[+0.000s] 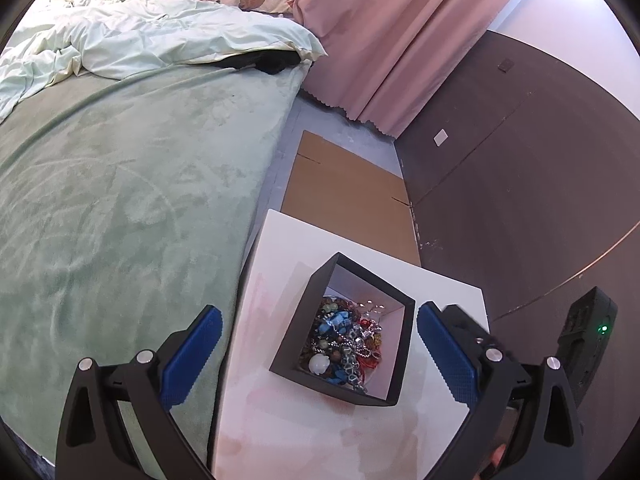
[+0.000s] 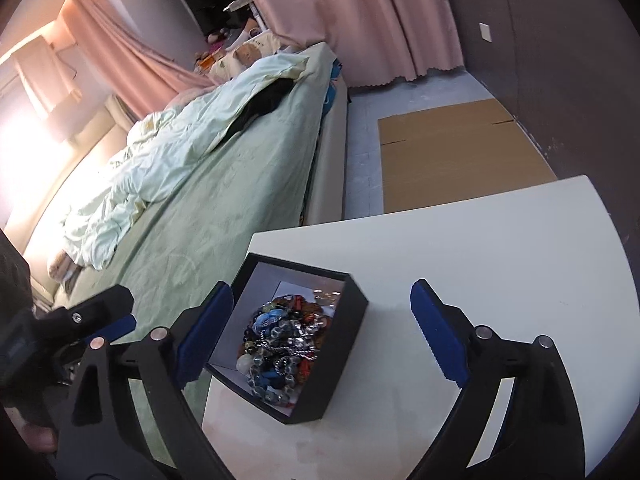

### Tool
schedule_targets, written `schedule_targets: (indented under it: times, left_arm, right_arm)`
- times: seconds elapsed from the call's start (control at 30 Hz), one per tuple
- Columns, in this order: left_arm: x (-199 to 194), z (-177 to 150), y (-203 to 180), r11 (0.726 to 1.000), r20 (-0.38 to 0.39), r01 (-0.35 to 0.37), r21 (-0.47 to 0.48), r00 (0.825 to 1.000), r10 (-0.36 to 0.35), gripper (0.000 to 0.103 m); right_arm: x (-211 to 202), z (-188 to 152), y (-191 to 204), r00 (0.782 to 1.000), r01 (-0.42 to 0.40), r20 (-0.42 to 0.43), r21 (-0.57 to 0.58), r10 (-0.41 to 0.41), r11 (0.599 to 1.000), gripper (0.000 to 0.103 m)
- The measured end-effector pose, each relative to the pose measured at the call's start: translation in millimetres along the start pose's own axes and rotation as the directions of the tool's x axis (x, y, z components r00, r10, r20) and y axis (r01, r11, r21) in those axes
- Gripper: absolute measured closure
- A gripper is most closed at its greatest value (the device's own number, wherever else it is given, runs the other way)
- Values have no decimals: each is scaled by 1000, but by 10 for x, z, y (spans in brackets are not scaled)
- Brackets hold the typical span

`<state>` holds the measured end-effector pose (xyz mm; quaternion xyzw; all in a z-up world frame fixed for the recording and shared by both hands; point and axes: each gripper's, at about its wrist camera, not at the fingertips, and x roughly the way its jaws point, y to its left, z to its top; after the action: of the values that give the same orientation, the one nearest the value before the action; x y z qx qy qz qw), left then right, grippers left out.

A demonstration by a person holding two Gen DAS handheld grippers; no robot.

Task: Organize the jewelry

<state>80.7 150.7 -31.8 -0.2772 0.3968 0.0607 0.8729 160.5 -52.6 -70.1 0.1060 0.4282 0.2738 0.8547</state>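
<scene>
by the table point(image 2: 500, 248) edge, box point(image 2: 332, 376), jewelry point(image 2: 284, 344).

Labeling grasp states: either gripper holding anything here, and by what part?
Nothing held. Left gripper and right gripper are both open above the black jewelry box, fingers clear of it.
</scene>
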Motion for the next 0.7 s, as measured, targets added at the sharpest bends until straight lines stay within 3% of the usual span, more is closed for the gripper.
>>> schedule_targets:
  times: [0.47,0.7]
  left_arm:
    - [-102,-186,-297,993,19,8,117,1000,-10,8]
    - [-227,-341,-534,973,107,-47,227,994,23,8]
  right_arm:
    - [-615,-116,-290,999,30,26,39,-31,999,5]
    - [-879,-162,-416,998,49,26,57,-50,997,5]
